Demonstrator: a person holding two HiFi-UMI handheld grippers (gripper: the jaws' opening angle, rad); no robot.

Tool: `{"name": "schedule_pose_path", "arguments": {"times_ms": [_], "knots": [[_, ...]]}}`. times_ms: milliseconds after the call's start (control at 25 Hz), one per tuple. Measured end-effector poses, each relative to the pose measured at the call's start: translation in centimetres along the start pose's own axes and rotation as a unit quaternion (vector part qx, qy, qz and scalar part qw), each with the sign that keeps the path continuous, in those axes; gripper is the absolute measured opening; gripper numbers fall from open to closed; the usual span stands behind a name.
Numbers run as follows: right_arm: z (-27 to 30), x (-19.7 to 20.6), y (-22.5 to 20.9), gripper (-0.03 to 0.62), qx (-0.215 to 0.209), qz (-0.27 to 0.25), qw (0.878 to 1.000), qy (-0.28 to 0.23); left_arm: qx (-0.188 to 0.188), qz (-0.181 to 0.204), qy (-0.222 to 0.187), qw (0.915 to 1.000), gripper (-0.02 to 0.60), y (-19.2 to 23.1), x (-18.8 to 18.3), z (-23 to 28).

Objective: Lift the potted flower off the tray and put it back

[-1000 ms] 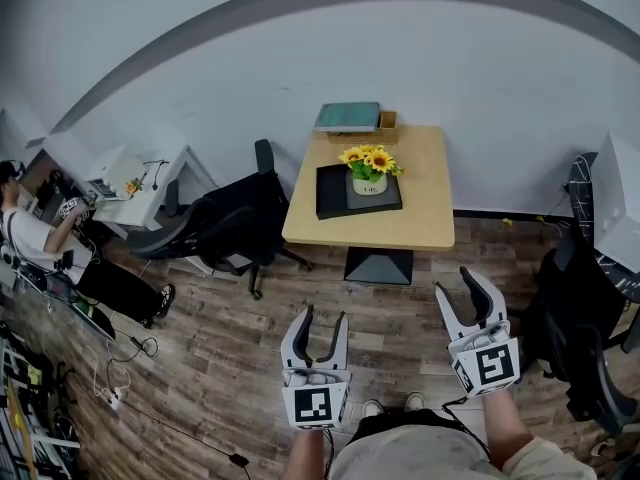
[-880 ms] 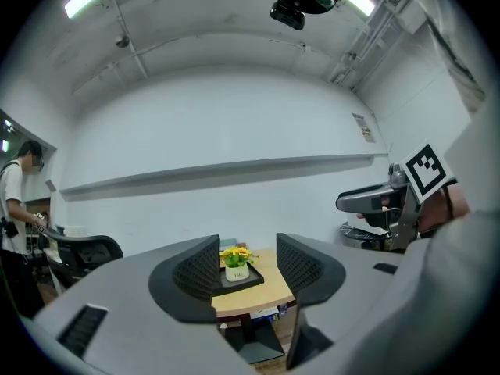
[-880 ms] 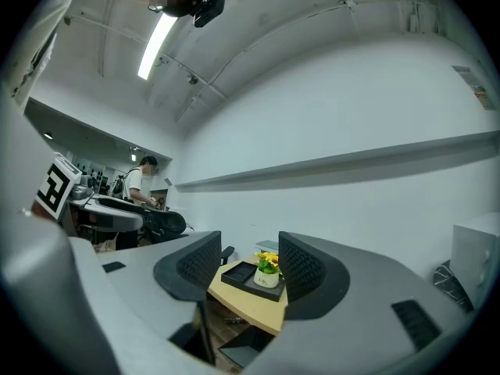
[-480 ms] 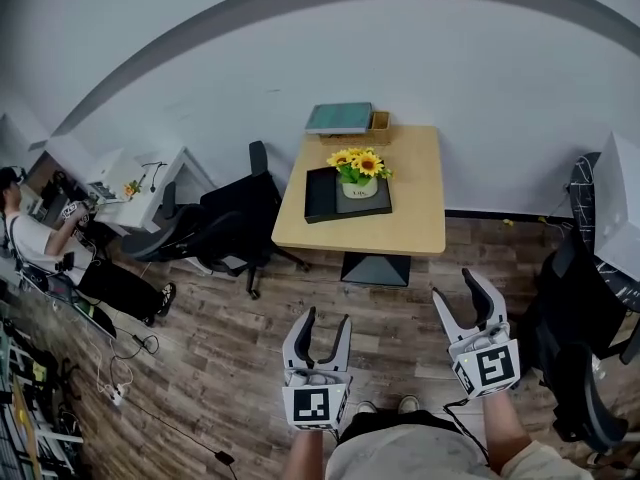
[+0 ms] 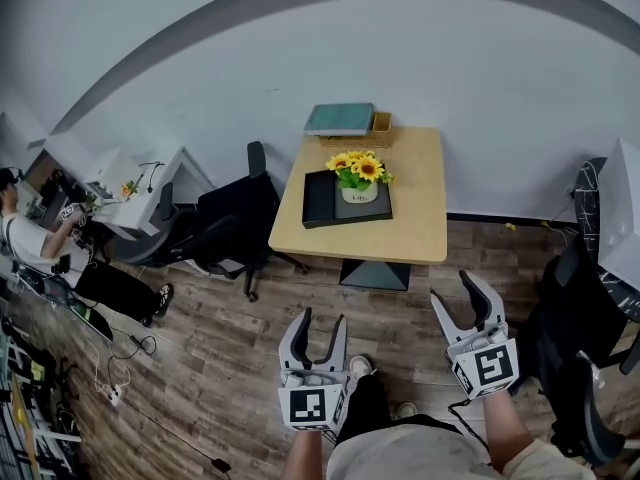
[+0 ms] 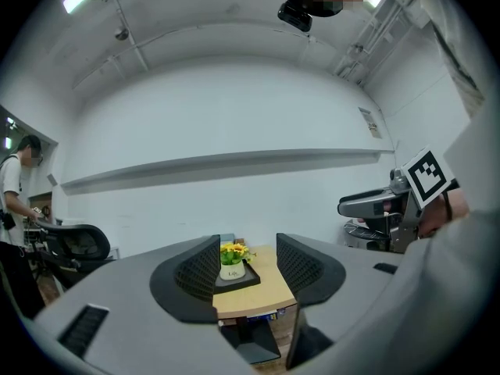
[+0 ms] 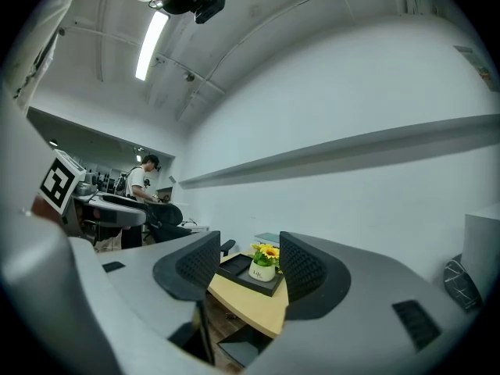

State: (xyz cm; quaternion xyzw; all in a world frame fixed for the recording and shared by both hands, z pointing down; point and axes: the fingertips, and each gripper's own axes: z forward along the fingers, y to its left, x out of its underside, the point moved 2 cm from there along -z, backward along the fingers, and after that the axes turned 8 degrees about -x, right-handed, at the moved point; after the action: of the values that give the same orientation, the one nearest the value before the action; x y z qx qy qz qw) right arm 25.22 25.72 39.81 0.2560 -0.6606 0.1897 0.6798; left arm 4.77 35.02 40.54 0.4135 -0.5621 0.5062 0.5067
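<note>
Potted flower (image 5: pixel 360 180) out of reach. Left claw (image 5: pixel 322 318) and right claw (image 5: pixel 455 290), both wide and empty, hover above wood floor (image 5: pixel 230 348) (well short of the surface (image 5: pixel 415 223)). Farther on, it stands upright on the tray (image 5: pixel 318 200), right half. Approach level; flank it squarely, one claw each side.

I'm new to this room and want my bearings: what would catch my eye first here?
A potted flower, yellow blooms in a white pot, stands on a black tray on a small wooden table against the pale wall. Nearer the camera, the left gripper and right gripper are held out open and empty, well short of the table.
</note>
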Motion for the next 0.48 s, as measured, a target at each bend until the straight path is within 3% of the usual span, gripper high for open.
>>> {"name": "schedule_pose_path", "arguments": {"times_ms": [480], "knots": [[11.8, -1.1, -1.5, 0.250, 0.013, -0.009, 1.000, 0.003, 0.025, -0.005, -0.014, 0.9996, 0.225, 7.1, -0.3, 10.2]]}}
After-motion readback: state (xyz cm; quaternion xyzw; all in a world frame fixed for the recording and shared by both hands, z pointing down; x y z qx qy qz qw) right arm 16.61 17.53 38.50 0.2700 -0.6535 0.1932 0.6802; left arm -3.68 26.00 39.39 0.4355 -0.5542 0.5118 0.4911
